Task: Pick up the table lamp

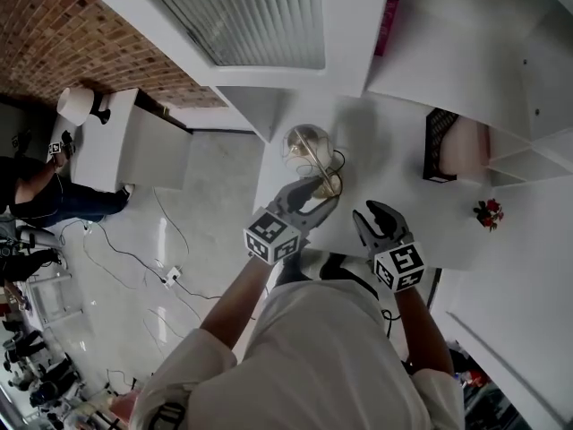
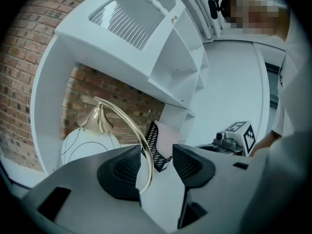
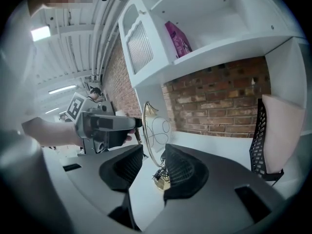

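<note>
The table lamp has a white glass globe (image 1: 307, 143), a thin brass arc stem and a brass base (image 1: 328, 184). It stands near the left edge of the white desk (image 1: 394, 164). My left gripper (image 1: 313, 193) reaches the lamp at its base side. In the left gripper view the brass stem (image 2: 145, 152) runs between the open jaws of the left gripper (image 2: 156, 161), close to the left pad without being pressed. My right gripper (image 1: 376, 215) is open and holds nothing, just right of the lamp. In the right gripper view the lamp base (image 3: 162, 180) shows beyond the right gripper (image 3: 153, 162).
A black mesh holder (image 1: 438, 146) with a pale sheet stands at the back right of the desk. Small red flowers (image 1: 488, 212) lie on the shelf unit to the right. A pink packet (image 3: 176, 38) sits on an upper shelf. Cables (image 1: 170, 276) trail over the floor at the left.
</note>
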